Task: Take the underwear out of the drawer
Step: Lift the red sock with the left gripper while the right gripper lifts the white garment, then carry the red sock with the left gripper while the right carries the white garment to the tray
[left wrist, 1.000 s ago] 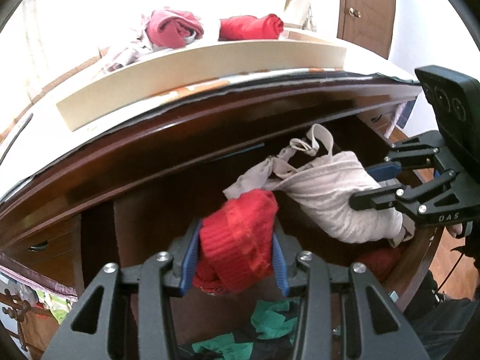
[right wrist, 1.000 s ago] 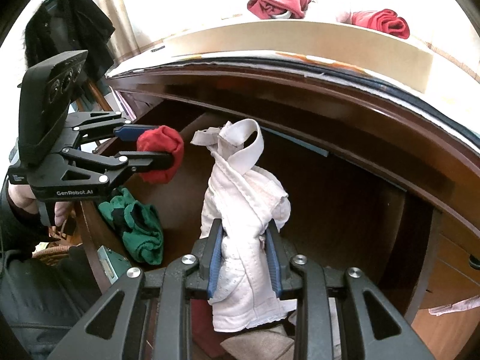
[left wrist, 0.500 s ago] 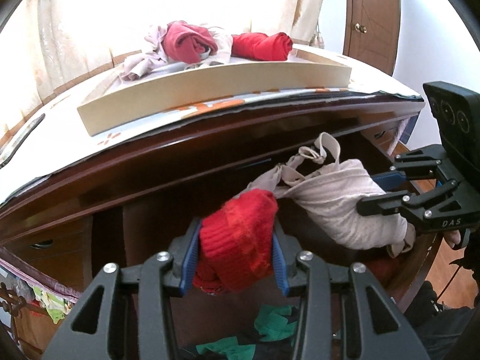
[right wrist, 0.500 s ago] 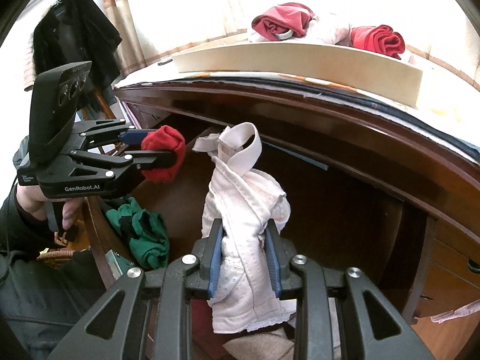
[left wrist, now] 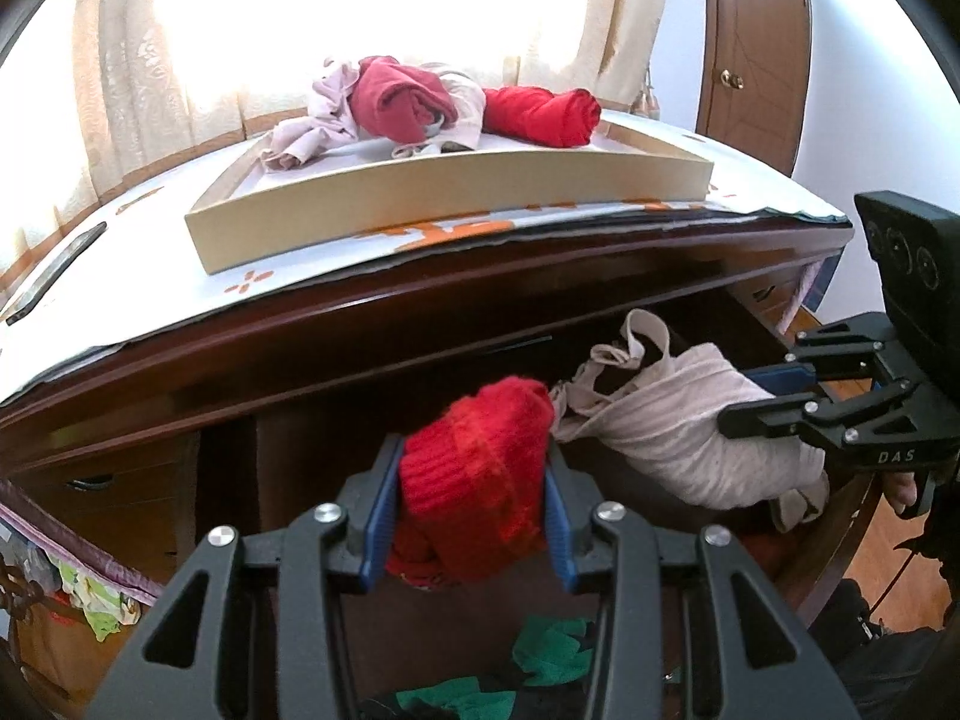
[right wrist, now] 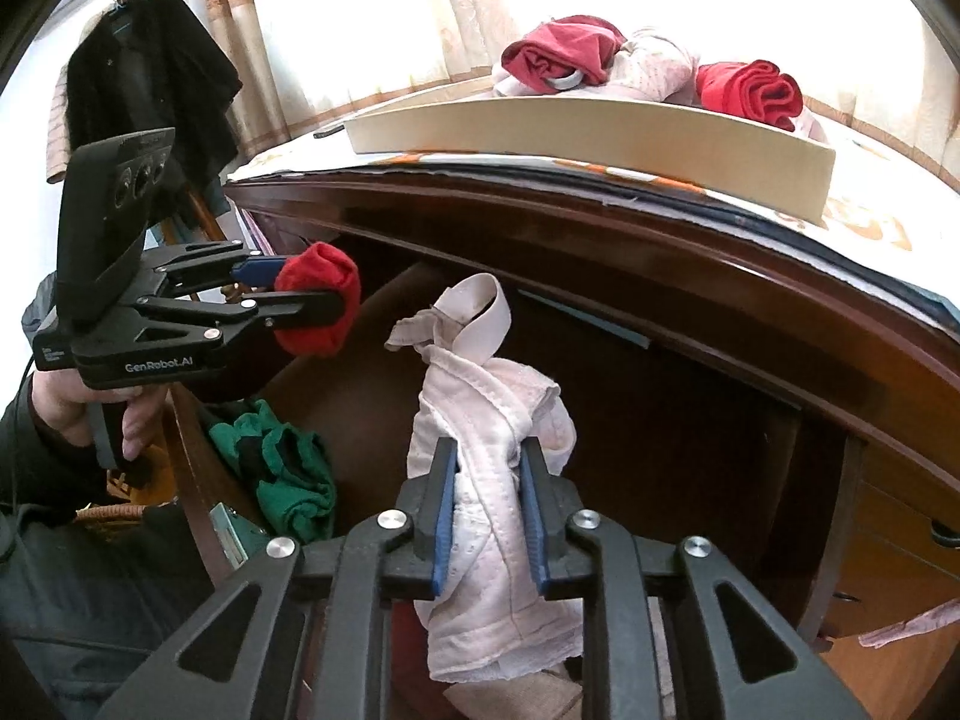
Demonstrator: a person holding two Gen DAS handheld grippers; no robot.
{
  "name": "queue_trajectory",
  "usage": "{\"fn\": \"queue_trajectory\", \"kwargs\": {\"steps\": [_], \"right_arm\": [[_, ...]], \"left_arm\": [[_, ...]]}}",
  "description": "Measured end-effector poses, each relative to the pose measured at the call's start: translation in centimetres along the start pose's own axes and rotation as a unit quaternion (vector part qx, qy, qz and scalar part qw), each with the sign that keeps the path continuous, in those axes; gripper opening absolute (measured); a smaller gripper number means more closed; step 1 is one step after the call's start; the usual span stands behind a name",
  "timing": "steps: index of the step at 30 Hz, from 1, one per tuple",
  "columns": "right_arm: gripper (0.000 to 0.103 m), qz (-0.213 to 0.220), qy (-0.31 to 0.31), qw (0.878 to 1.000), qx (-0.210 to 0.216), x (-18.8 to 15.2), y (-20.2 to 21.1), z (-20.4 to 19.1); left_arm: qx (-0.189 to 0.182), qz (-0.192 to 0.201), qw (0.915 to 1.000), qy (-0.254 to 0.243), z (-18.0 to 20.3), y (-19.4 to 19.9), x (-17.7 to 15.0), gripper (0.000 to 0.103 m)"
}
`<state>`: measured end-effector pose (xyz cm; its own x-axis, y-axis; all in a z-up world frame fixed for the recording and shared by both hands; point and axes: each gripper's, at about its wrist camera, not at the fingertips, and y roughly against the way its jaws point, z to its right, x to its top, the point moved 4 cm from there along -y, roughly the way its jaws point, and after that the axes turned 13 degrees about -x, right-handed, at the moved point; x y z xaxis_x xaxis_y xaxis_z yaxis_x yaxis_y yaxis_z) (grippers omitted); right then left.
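Showing dark wooden dresser (left wrist: pixel 420 324) | tray (left wrist: pixel 456 204) on top | curtains (left wrist: pixel 150 60) behind

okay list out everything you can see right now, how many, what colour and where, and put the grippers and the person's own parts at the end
red underwear: one, red, held above the open drawer
pale pink underwear: one, held above the drawer
green garment: one, green and black, lying in the drawer
drawer: one, dark brown wood, pulled open
tray: one, beige, on the dresser top
clothes in tray: several, red, dark red and pale pink, piled at its far side
phone: one, dark, on the dresser top, left
black coat: one, hanging, far left
door: one, brown, far right
left gripper: shut on the red underwear
right gripper: jaws closing tighter on the pale pink underwear
hand: one, holding the left gripper's handle
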<state>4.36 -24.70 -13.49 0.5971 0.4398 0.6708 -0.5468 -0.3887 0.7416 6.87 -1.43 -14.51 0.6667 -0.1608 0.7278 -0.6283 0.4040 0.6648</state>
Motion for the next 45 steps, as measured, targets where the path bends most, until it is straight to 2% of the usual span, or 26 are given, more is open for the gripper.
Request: {"fn": "queue_trajectory", "kwargs": {"steps": [16,30,45], "right_arm": [[0.021,0.106,0.009,0.994,0.002,0.2,3.3,-0.3],[0.021,0.163,0.008,0.987,0.003,0.1,5.3,-0.2],[0.021,0.209,-0.012,0.978,0.008,1.6,7.9,0.1]], "left_arm": [[0.012,0.04,0.9991,0.01,-0.3,1.5,-0.1,0.041],[0.022,0.093,0.9954,0.01,-0.4,4.5,1.1,0.041],[0.025,0.125,0.9918,-0.004,0.1,6.7,3.2,0.041]]}}
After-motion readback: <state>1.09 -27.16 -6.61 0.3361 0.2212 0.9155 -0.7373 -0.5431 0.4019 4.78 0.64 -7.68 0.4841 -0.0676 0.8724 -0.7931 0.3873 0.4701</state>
